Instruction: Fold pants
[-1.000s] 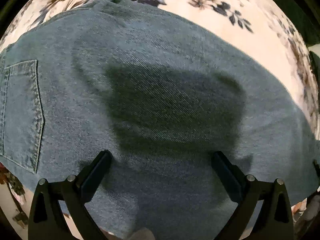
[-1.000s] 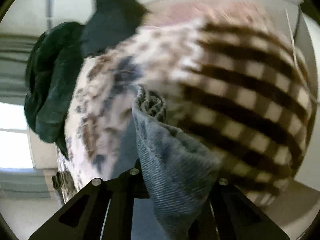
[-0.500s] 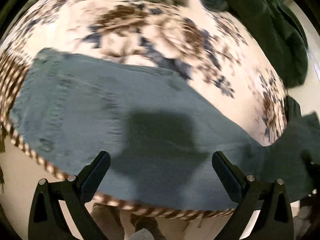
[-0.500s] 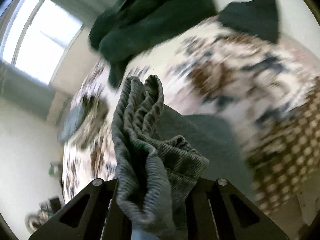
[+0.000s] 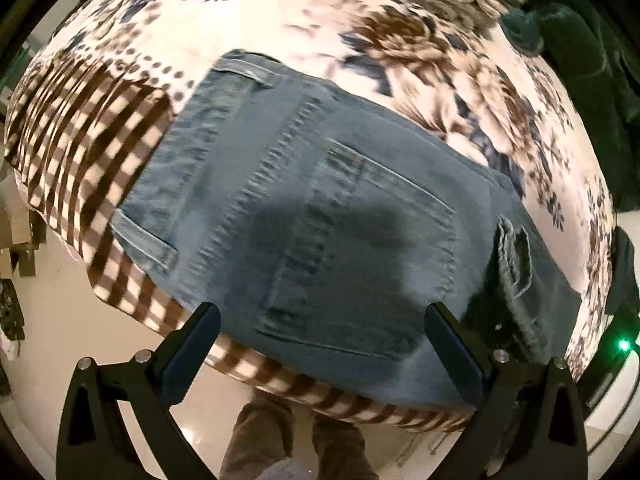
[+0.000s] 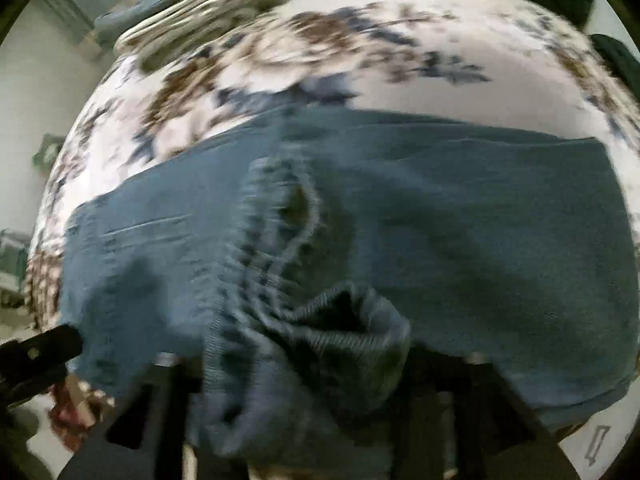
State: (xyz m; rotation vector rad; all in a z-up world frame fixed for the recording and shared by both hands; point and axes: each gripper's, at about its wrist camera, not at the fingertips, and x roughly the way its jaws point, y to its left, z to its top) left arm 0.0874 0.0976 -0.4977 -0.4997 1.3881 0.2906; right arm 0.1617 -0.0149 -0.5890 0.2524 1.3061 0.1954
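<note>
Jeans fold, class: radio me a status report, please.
Left gripper open, empty, above jeans. Right gripper shut on bunched hem. Jeans on floral bedspread. Nothing in the way.

My right gripper (image 6: 304, 364) is mostly buried under a bunched fold of the jeans (image 6: 440, 220), so I can't quite see how its jaws stand. That whole view is smeared with motion. My own legs (image 5: 296, 436) run off the bottom edge.
</note>
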